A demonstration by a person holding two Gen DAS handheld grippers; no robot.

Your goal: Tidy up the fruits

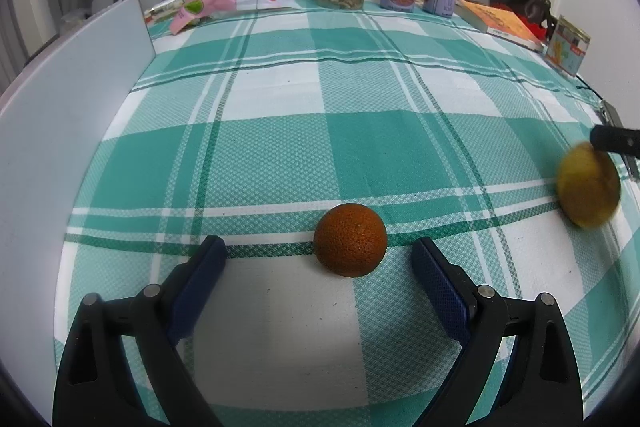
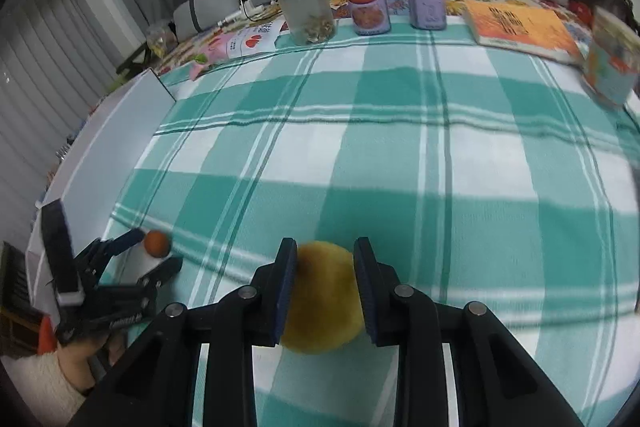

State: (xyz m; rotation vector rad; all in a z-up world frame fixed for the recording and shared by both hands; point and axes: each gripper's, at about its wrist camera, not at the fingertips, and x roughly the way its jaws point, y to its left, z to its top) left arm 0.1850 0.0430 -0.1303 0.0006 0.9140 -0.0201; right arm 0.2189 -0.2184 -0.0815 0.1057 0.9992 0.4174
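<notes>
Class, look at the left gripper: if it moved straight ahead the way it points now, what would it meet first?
The orange. It sits on the checked cloth just ahead of the open left gripper, slightly right of centre, so it would likely enter the gap, perhaps brushing the right finger.

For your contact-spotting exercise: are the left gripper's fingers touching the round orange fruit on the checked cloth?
Apart. The left wrist view shows the round orange fruit sitting between the left gripper's open fingers, with bare green-and-white checked cloth visible on both sides.
</notes>
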